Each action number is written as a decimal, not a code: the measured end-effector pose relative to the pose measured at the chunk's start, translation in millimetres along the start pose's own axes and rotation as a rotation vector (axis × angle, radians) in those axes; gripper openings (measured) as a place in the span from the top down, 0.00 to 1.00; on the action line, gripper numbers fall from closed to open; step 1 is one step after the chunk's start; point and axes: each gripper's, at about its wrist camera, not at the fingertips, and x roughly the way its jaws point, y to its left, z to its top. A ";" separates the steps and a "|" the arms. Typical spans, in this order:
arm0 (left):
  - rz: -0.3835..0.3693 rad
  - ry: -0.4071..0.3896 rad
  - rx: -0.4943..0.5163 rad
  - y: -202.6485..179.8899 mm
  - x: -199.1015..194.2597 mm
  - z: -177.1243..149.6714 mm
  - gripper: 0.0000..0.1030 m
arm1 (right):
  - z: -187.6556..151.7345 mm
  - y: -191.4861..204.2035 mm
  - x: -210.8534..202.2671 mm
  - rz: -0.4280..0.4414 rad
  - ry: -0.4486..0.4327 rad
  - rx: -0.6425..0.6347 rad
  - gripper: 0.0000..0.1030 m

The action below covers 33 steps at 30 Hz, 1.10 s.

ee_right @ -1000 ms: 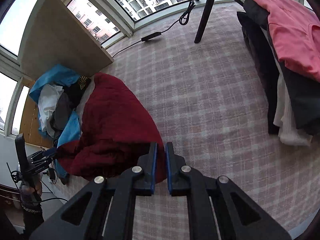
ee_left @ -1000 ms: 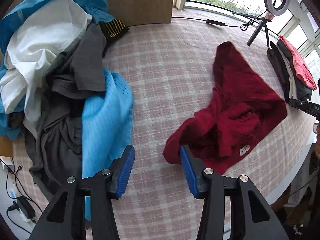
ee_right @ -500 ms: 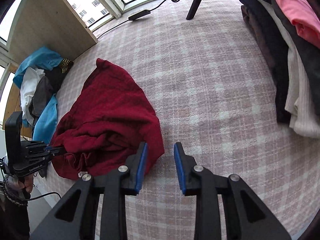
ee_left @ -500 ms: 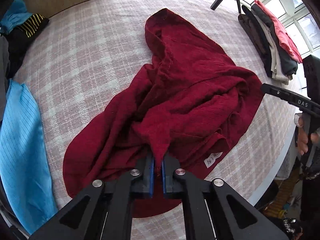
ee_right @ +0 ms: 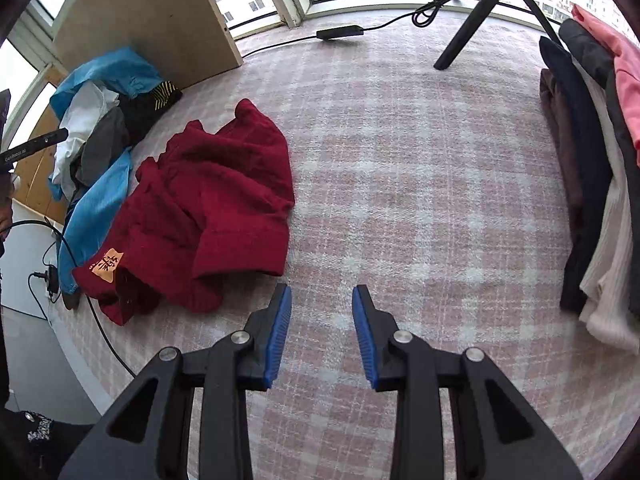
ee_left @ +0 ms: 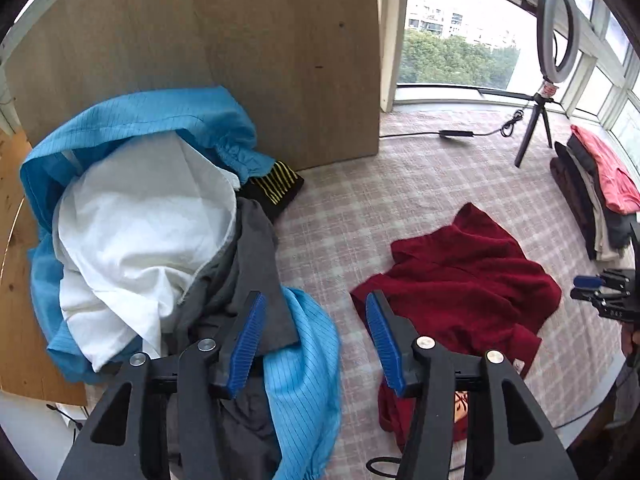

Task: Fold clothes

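A crumpled dark red knit garment (ee_left: 468, 284) lies on the pink plaid tabletop (ee_left: 352, 208); it also shows in the right wrist view (ee_right: 208, 204) with an orange patch. My left gripper (ee_left: 312, 340) is open and empty, held above the table between the red garment and a pile of unfolded clothes (ee_left: 152, 240). My right gripper (ee_right: 322, 332) is open and empty over bare tabletop (ee_right: 420, 184), just right of the red garment.
A stack of folded clothes (ee_right: 592, 168) lies at the right edge, also in the left wrist view (ee_left: 596, 196). A ring-light tripod (ee_left: 536, 120) and cable stand at the back. A wooden board (ee_left: 224, 48) stands behind the pile (ee_right: 104, 120).
The left gripper, shut on the red garment half a second ago, has let go, opened and pulled back. The right gripper has opened wider. The garment now lies bunched differently.
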 end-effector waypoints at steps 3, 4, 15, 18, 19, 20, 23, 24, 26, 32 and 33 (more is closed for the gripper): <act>-0.139 0.106 0.080 -41.2 4.6 -56.0 0.50 | 5.7 4.1 11.6 -0.007 0.019 -0.040 0.60; -0.205 0.140 0.084 -59.1 9.3 -71.4 0.49 | 8.0 5.2 15.5 0.001 0.023 -0.047 0.60; -0.149 0.121 0.320 -205.7 81.2 -102.8 0.56 | 14.4 33.0 38.1 -0.030 0.066 -0.238 0.59; -0.194 0.167 0.263 -190.6 87.5 -94.7 0.89 | 12.0 41.1 35.1 -0.026 0.065 -0.308 0.59; -0.220 0.169 0.226 -180.2 83.7 -89.4 0.89 | 11.6 44.9 34.5 -0.022 0.064 -0.333 0.59; -0.247 0.170 0.188 -169.4 79.6 -83.9 0.89 | 11.3 48.7 34.0 -0.019 0.062 -0.358 0.59; -0.211 0.119 0.157 -145.6 61.8 -72.0 0.89 | 16.4 64.6 35.9 -0.058 0.032 -0.442 0.57; -0.202 0.110 0.146 -138.3 55.9 -70.7 0.89 | 21.5 69.6 38.1 -0.077 0.011 -0.467 0.57; -0.185 0.092 0.124 -123.6 44.2 -68.0 0.83 | 34.4 76.0 43.4 -0.096 -0.018 -0.493 0.57; -0.153 0.059 0.091 -84.8 10.7 -100.9 0.51 | 77.8 54.2 20.9 0.109 -0.017 -0.208 0.96; -0.150 0.055 0.088 -78.8 5.2 -110.0 0.51 | 79.8 53.2 8.5 0.147 -0.035 -0.178 0.96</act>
